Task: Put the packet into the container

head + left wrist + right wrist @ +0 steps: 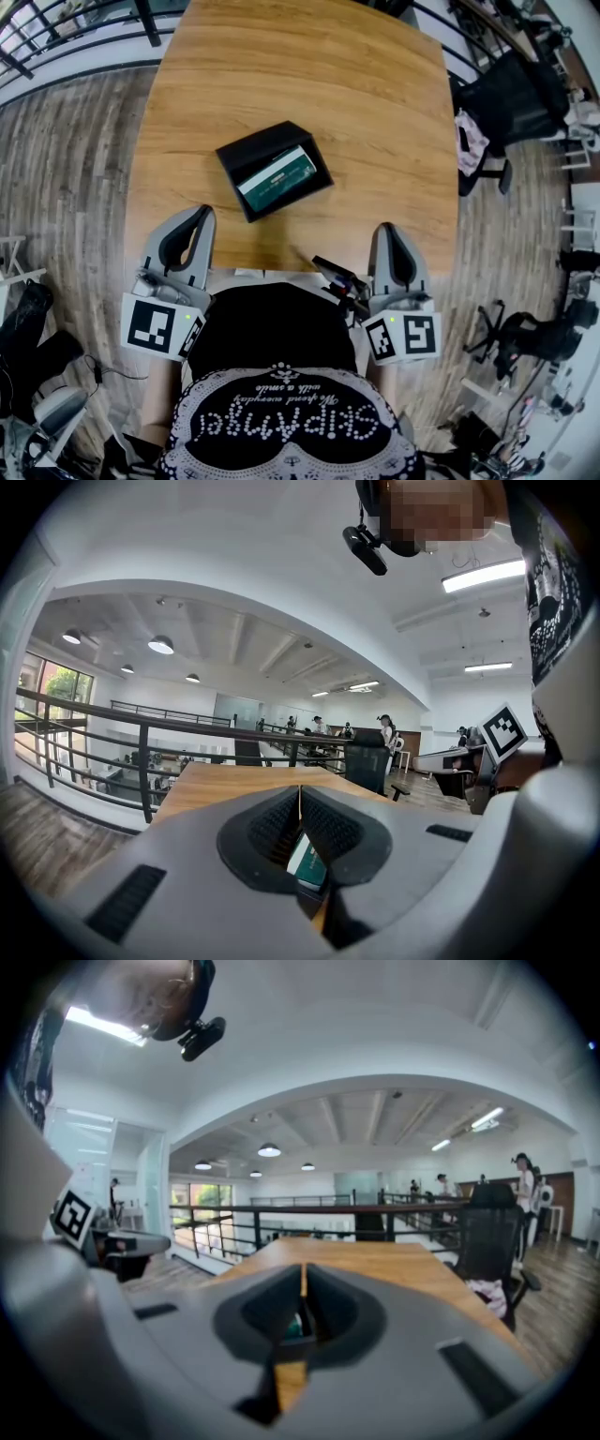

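step: placing looks done | packet lies inside container on surface | left tongs pressed together, empty, well short of container | right tongs likewise | next: likely no further move, tongs hold clear of container

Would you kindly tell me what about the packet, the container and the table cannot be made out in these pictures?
Packet: print too small to read in the head view; in both gripper views the shut jaws cover all but a green sliver, blurred in the right one.
Container: its floor is hidden under the packet, head view.
Table: the middle of its near edge is covered by the person's torso, head view.
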Demonstrator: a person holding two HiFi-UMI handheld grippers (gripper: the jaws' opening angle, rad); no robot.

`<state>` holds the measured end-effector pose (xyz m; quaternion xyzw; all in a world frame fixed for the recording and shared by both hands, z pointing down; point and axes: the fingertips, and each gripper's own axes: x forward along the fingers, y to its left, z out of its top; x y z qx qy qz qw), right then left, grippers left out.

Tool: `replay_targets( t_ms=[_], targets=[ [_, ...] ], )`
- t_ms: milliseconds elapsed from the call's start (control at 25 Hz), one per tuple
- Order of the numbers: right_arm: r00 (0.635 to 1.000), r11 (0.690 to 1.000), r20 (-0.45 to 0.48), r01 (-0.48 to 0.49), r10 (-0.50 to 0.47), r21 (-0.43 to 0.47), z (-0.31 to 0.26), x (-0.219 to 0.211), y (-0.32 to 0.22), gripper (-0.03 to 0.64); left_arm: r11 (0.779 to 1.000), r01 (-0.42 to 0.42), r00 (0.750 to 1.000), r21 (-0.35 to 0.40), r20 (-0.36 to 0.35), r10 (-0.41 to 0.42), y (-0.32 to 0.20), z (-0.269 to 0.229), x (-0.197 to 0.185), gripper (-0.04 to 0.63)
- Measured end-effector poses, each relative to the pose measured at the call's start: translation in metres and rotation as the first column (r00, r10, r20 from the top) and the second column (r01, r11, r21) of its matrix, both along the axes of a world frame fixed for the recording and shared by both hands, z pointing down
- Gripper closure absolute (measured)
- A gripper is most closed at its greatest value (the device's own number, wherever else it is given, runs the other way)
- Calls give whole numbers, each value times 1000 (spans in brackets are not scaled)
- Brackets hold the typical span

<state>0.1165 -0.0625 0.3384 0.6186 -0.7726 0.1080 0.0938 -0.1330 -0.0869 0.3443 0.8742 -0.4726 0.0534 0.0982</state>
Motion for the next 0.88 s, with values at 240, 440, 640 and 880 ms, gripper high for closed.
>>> replay_targets(
  t_ms=[240,440,640,880],
  targets=[
    [1000,1000,-5,-8,9,4,-1,3,0,578,1000,6,1000,-15,-1,-6,2,2,-2,563],
    [1000,1000,-7,-13,13,-3,-2,2,1,578,999,12,1000,-38,-13,-13,1,2,-4,563],
    [1000,1000,-8,-14,14,-7,-3,0,2,578,1000,-1,1000,-14,-2,1,1,-1,-4,563],
    [1000,1000,-9,-13,13,-9,-3,-1,-1,578,1000,-2,1000,-17,-1,2,-1,1,-6,563]
  ],
)
